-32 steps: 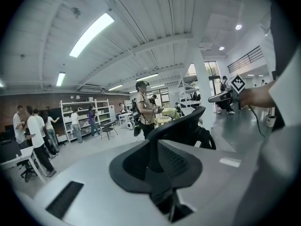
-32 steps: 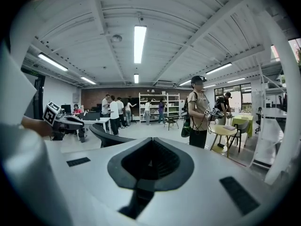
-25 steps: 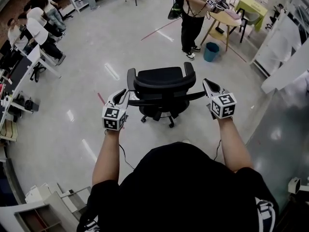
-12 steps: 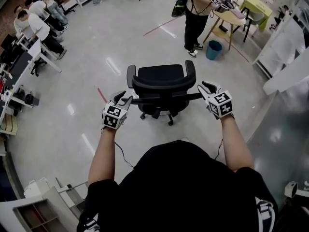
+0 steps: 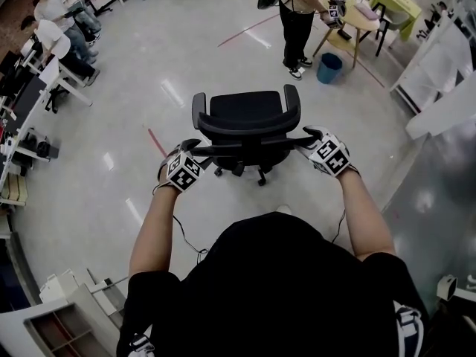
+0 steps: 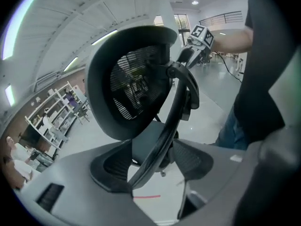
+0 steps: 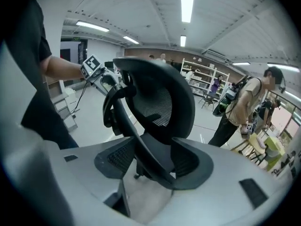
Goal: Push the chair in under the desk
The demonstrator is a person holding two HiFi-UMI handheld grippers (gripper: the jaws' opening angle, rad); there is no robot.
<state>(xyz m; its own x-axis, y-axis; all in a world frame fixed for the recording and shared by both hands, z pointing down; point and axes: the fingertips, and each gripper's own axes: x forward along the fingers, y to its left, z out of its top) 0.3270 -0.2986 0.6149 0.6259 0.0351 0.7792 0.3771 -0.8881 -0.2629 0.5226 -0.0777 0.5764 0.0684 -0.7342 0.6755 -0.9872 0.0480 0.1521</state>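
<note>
A black mesh office chair (image 5: 245,121) stands on the pale floor ahead of me, its back toward me. My left gripper (image 5: 195,147) is at the left end of the chair's curved back bar, and my right gripper (image 5: 303,140) is at the right end. In the left gripper view the bar (image 6: 174,112) runs down between the jaws of the left gripper (image 6: 150,166). In the right gripper view the bar (image 7: 136,131) likewise passes between the jaws of the right gripper (image 7: 153,161). Both pairs of jaws have just been opening and stand apart around the bar.
A person (image 5: 297,21) stands beyond the chair beside a blue bin (image 5: 328,67) and a wooden table (image 5: 349,24). Seated people work at desks at far left (image 5: 52,28). A grey surface (image 5: 439,192) lies to my right, and shelving (image 5: 67,311) at lower left.
Both grippers have come down from above the chair's sides to the ends of its back bar. Their jaws went from shut to open, with the bar now between them.
</note>
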